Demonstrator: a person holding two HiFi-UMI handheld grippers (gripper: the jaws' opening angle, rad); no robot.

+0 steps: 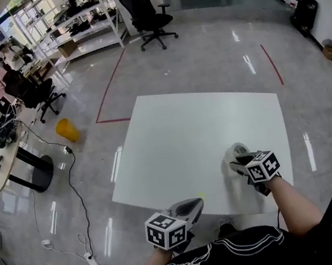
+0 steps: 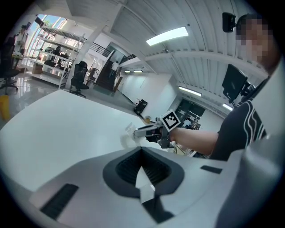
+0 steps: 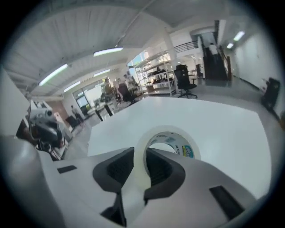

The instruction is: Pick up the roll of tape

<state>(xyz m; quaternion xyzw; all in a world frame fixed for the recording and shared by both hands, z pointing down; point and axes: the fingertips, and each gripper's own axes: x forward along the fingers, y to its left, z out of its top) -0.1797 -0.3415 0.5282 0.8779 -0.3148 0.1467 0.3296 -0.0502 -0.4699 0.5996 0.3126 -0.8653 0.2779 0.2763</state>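
The roll of tape is a pale ring with a printed core, near the right front of the white table. My right gripper is shut on it: in the right gripper view the roll's wall stands upright between the two jaws, which press on it from both sides. In the left gripper view the roll shows at the tip of the right gripper. My left gripper hangs over the table's front edge, shut and holding nothing.
A black office chair stands beyond the table. On the floor to the left lie a yellow object and cables with a power strip. A round table and seated people are at the far left.
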